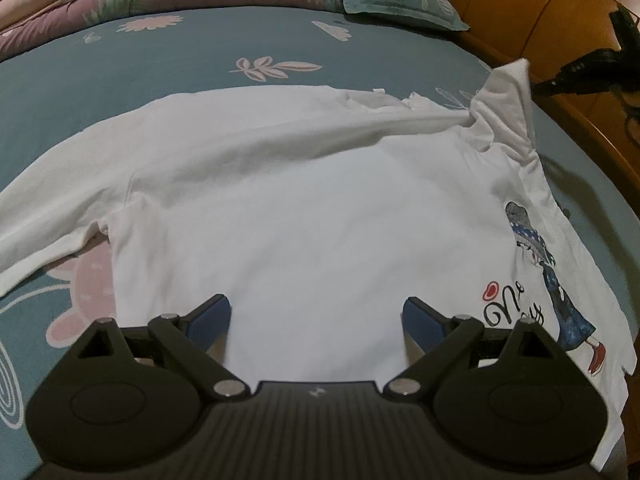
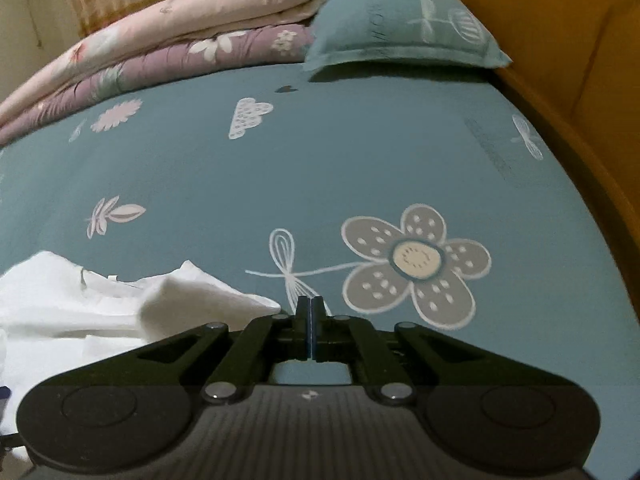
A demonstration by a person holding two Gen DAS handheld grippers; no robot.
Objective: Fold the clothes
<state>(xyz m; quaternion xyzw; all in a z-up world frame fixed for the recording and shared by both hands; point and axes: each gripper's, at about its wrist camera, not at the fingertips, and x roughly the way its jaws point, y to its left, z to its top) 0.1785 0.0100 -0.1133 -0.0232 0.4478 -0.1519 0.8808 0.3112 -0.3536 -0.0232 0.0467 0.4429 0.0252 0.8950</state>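
Note:
A white long-sleeved shirt (image 1: 304, 200) with a printed girl and red heart lies spread on the teal bedsheet (image 1: 120, 68). Its right side is folded over and its right shoulder is lifted into a peak (image 1: 504, 108). My left gripper (image 1: 316, 312) is open, hovering over the shirt's lower middle, empty. My right gripper (image 2: 310, 312) is shut with its pads pressed together; nothing shows between them. The shirt's lifted edge (image 2: 120, 304) lies just left of it. The right gripper shows as a dark shape (image 1: 592, 64) in the left wrist view.
A teal pillow (image 2: 400, 20) and folded floral quilts (image 2: 180, 40) lie at the far end of the bed. A wooden bed frame (image 2: 580, 60) runs along the right side. The sheet shows a large grey flower print (image 2: 416, 264).

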